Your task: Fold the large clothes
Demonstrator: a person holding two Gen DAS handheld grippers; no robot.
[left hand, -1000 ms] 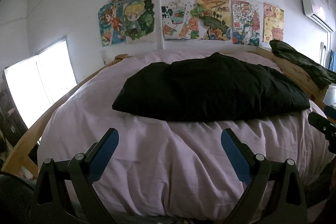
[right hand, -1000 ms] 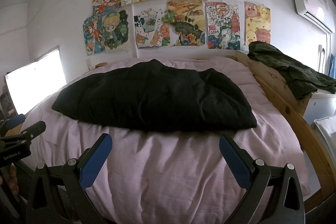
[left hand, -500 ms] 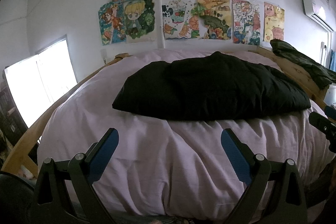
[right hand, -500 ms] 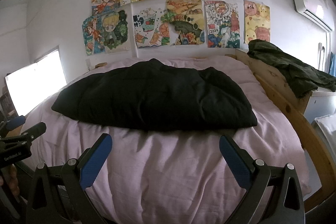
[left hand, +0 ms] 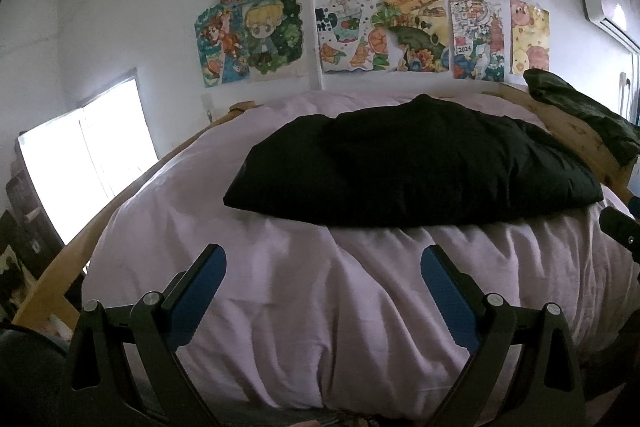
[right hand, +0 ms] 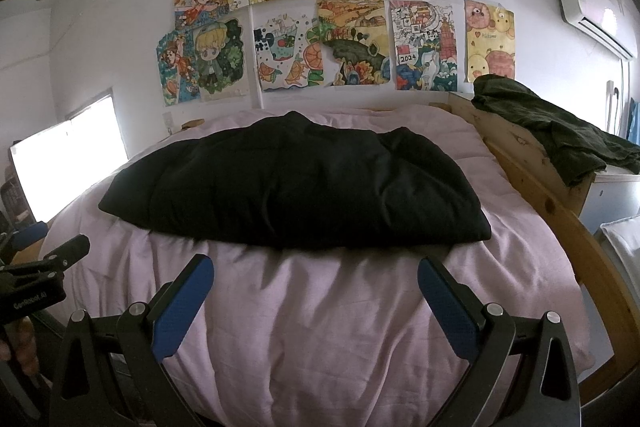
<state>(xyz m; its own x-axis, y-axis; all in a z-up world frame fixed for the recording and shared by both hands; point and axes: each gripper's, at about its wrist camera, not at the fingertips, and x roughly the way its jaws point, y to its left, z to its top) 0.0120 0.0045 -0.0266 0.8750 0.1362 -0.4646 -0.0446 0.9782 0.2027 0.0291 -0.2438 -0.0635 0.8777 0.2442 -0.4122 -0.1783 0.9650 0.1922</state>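
Black garment (left hand: 412, 163) folds indistinct on bed (left hand: 320, 307), right gripper (left hand: 620, 231) cropped

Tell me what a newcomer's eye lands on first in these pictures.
A big black garment lies across the middle of the pink bedcover. Bright children's drawings cover the wall behind. Both the left gripper and right gripper hover open over the near edge, holding nothing.

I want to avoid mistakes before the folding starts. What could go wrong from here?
The black garment lies on a soft, wrinkled pink cover, so an open gripper might pinch the cover along with it. The garment looks bulky and may slip from a small grip. The other gripper is also open, close beside; they could collide.
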